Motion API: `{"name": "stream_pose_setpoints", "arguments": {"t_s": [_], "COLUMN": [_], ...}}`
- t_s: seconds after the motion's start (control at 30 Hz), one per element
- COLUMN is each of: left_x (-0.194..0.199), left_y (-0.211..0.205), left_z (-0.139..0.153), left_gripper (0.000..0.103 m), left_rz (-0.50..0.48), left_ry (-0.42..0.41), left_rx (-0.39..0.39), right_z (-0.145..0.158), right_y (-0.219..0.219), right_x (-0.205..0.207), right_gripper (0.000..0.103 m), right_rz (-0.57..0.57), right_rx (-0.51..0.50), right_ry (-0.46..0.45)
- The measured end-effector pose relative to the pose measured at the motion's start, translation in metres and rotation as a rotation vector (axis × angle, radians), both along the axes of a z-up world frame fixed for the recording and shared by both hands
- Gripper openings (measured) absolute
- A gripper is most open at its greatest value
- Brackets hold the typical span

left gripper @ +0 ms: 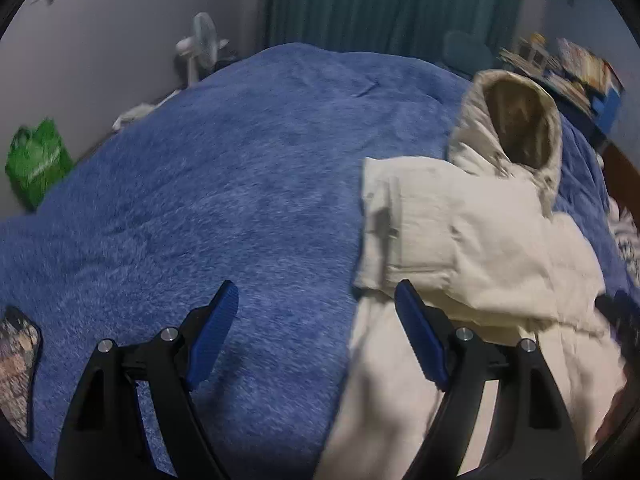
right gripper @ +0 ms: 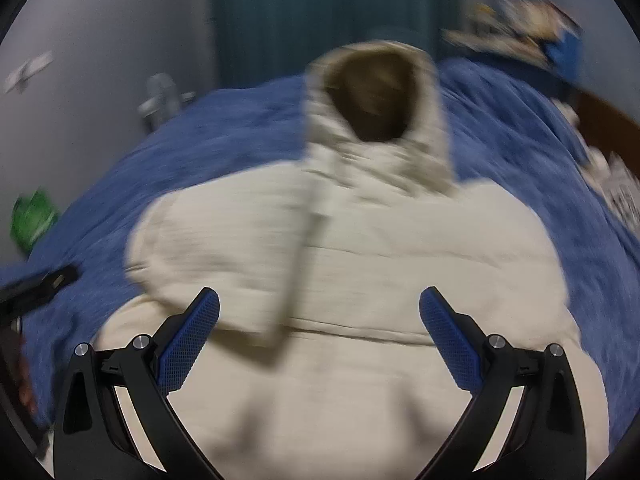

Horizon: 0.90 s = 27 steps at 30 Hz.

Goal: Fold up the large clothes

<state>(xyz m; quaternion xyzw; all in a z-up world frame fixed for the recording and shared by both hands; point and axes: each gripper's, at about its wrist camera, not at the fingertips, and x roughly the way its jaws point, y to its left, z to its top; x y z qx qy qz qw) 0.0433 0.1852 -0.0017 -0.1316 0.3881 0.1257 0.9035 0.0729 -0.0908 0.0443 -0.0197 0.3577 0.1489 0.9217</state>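
The left gripper (left gripper: pixel 316 292) is seen with jaws spread wide and nothing between them; its left pad hangs over the blue blanket (left gripper: pixel 208 168), its right pad over the near left edge of the cream hooded jacket (left gripper: pixel 460 248). No contact between pad and cloth can be confirmed.

The right gripper (right gripper: pixel 320 300) is likewise spread wide and empty. The jacket (right gripper: pixel 360 264) lies directly ahead of and beneath it, filling the gap between the two pads. This view is motion-blurred.

The jacket is laid flat on the blanket (right gripper: pixel 500 128), toward the bed's right side in the left wrist view. One sleeve (left gripper: pixel 408 224) is folded across the chest. The hood (left gripper: pixel 516 124) lies at the far end, its brown lining facing up.

A patterned flat object (left gripper: pixel 18 364) rests on the blanket at the near left edge.

Beyond the bed, a green bag (left gripper: pixel 36 160) stands on the floor by the wall; its contents are not visible. Farther off, a white fan (left gripper: pixel 200 46) and a teal curtain (left gripper: pixel 380 4) are noted.
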Motion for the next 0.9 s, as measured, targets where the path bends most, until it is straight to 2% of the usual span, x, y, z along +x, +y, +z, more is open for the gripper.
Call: {"name": "stream_pose_setpoints", "arguments": {"t_s": [0.1,0.2,0.3,0.37,0.53,0.6,0.63,0.67,0.73,0.83,0.9], "left_x": [0.003,0.002,-0.002,-0.005,-0.006,-0.005,-0.005,-0.004,-0.004,-0.002,-0.002], "left_y": [0.018,0.030,0.043,0.051,0.057,0.055,0.054,0.053,0.051,0.048,0.045], "left_z": [-0.006,-0.006,-0.005,-0.005,-0.006,-0.005,-0.004,-0.003,0.000,0.000,0.001], "left_gripper": [0.076,0.076,0.076,0.076,0.076,0.076,0.076,0.076,0.076,0.076,0.076], "left_rz": [0.021,0.018,0.033,0.040,0.040,0.030,0.026,0.020,0.019,0.010,0.000], "left_ry": [0.016,0.013,0.004,-0.013,-0.033,-0.038,-0.039,-0.042,-0.047,-0.051,-0.046], "left_rx": [-0.059,-0.084,-0.128,-0.182,-0.244,-0.248,-0.245,-0.235,-0.215,-0.213,-0.201], "right_z": [-0.001,-0.007,-0.015,-0.023,-0.045,-0.050,-0.051,-0.049,-0.047,-0.033,-0.020], "right_y": [0.049,0.092,0.117,0.133,0.151,0.154,0.154,0.154,0.151,0.138,0.117], "right_x": [-0.015,-0.019,-0.009,0.001,0.020,0.023,0.023,0.021,0.018,0.012,0.008], "right_gripper": [0.096,0.096,0.095,0.089,0.081,0.071,0.059,0.043,0.023,0.018,0.018], "right_rz": [0.136,0.240,0.286,0.302,0.266,0.254,0.262,0.287,0.301,0.266,0.221], "right_rx": [-0.041,-0.145,-0.223,-0.268,-0.341,-0.385,-0.396,-0.375,-0.358,-0.357,-0.309], "right_ry": [-0.031,-0.084,-0.078,-0.055,-0.011,-0.025,-0.028,-0.022,-0.014,-0.055,-0.068]}}
